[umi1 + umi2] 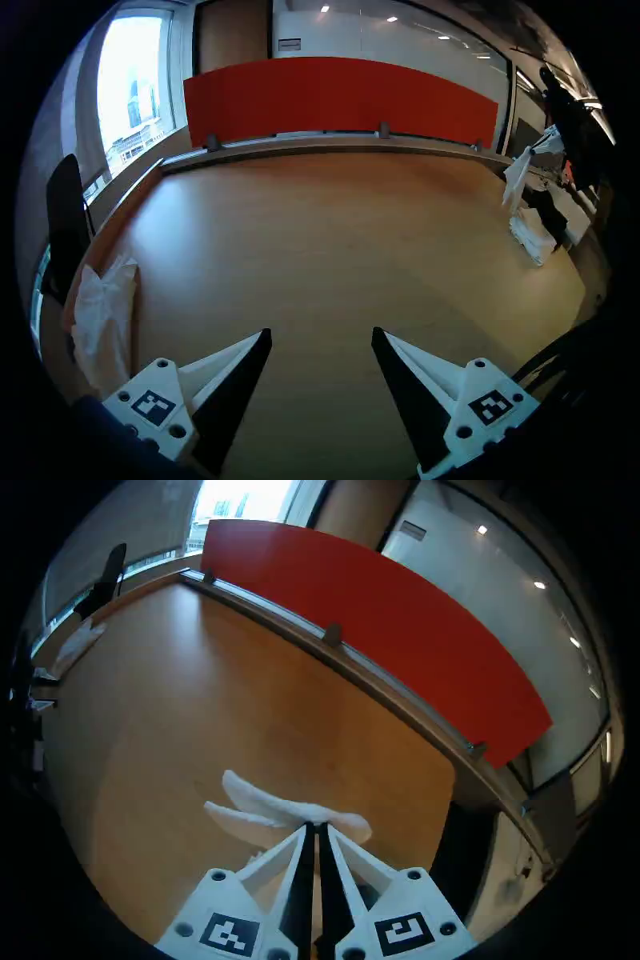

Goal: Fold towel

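1. Right gripper (318, 826), bottom centre: fingers are pinching closed on the white towel (268, 806), which is bunching just past the tips over the wooden table (160, 720). Only a thin fold seems caught, so it may be slipping free on a pull.
2. Left gripper (320, 334), bottom centre: fingers are standing wide apart, holding nothing. The towel, held at one point, is likely twisting rather than spreading.
3. White cloth pile (100, 316), lower left: it is lying where a sweep could snag it.
4. Red divider (336, 100), top: it is posing little hazard.
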Available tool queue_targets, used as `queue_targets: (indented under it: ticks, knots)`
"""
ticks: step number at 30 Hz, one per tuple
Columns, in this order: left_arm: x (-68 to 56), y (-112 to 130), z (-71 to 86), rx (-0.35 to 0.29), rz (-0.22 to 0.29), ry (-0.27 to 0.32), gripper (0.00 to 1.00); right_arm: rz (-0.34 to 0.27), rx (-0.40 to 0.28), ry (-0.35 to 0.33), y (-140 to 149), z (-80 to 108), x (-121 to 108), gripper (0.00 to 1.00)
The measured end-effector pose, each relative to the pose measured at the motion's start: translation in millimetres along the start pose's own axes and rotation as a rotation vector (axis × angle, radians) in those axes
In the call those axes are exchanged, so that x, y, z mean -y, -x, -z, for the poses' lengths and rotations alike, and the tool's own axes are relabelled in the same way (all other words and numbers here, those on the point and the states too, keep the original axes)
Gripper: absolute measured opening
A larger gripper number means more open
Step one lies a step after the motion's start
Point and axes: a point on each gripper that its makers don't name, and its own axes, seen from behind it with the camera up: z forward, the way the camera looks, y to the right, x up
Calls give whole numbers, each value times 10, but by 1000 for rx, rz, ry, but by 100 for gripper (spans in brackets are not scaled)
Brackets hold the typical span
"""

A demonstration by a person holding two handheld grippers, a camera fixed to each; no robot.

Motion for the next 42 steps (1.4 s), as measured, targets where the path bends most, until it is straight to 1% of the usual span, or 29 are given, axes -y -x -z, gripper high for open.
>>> queue_targets:
  ticks: [8, 14, 20, 27, 33, 42]
  knots:
    - [-37, -19, -8, 4, -7, 3, 93, -18, 13, 8, 162, 66, -81, 3]
    - [-64, -30, -8, 4, -14, 8, 93, -40, 30, 23, 387, 162, -132, 3]
    - [-91, -17, 5, 8, -22, 14, 93, -68, 58, 37, 732, 265, -120, 3]
    - [-95, 25, 33, 14, -27, 18, 93, -121, 102, 49, 1231, 323, -4, 3]
    - [-80, 52, 55, 20, -37, 17, 93, -178, 139, 55, 1623, 301, 92, 3]
    - [-91, 72, 77, 22, -44, 15, 93, -208, 195, 63, 1992, 261, 162, 3]
